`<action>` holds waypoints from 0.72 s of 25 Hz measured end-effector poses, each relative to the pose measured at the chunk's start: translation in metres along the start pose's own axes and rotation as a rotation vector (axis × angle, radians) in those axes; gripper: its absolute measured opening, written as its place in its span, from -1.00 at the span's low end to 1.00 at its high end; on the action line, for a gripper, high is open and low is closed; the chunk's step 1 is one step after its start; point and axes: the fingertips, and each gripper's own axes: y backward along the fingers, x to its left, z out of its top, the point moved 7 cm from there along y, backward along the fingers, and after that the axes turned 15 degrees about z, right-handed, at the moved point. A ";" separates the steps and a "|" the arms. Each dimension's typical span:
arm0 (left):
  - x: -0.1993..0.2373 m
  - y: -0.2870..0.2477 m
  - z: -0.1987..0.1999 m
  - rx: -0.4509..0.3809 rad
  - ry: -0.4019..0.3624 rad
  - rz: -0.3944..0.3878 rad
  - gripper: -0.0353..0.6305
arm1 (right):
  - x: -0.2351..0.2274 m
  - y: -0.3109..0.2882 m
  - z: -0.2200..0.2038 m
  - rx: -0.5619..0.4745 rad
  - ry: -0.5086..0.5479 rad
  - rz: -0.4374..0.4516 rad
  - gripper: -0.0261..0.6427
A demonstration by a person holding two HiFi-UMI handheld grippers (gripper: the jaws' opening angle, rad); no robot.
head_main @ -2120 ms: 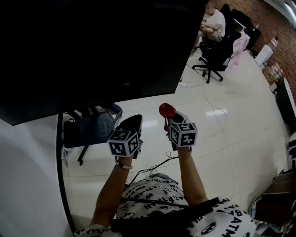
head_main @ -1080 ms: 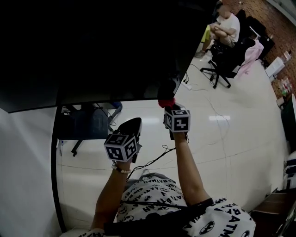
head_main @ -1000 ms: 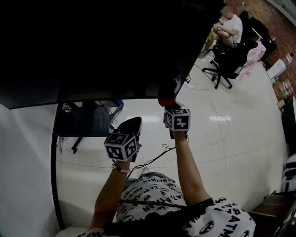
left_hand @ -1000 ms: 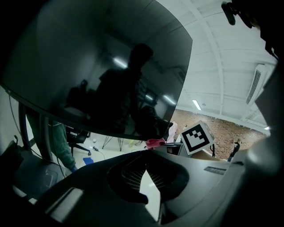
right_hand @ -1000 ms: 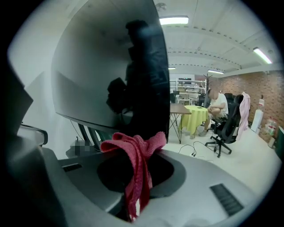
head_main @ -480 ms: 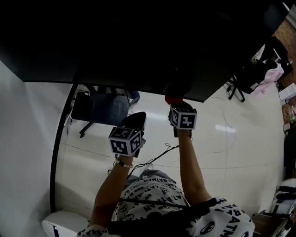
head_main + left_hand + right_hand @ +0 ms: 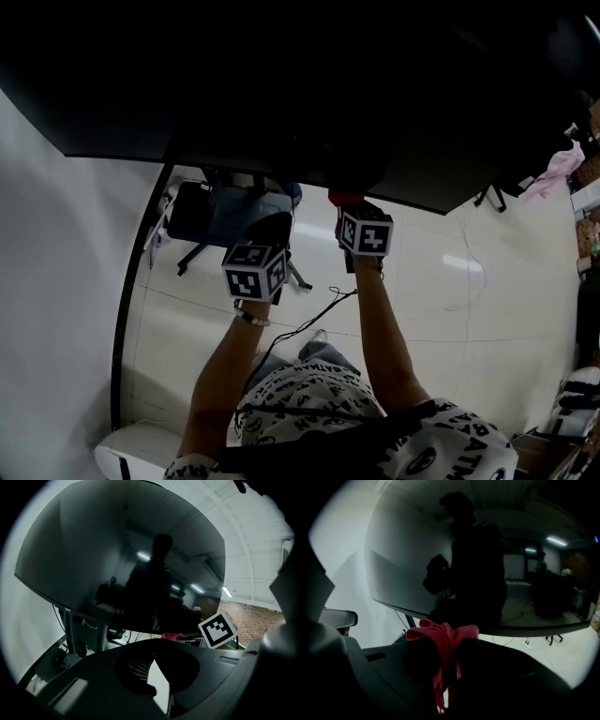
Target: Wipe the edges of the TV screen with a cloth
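Cloth (image 7: 442,637) sits clamped in the right gripper (image 7: 349,208) at the TV (image 7: 281,84) bottom edge; left gripper (image 7: 154,654) jaws together, empty.

This looks like an open office: a big TV screen (image 7: 281,84) on a stand, an office chair (image 7: 220,214) on the glossy white floor (image 7: 450,291), a brick wall (image 7: 255,618), and a ceiling strip light (image 7: 227,591).

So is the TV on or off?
Off, it seems. The TV screen is dark, showing only reflections of a person and ceiling lights.
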 end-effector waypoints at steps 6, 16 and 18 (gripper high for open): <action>0.030 0.003 0.007 0.005 0.002 -0.023 -0.92 | 0.040 -0.034 0.010 0.004 -0.024 0.011 -0.70; 0.130 0.038 0.011 0.017 -0.017 0.010 -0.92 | 0.121 -0.102 0.027 -0.047 -0.073 0.009 -0.70; 0.155 0.040 0.019 0.003 -0.021 0.038 -0.92 | 0.139 -0.117 0.031 -0.051 -0.071 0.018 -0.70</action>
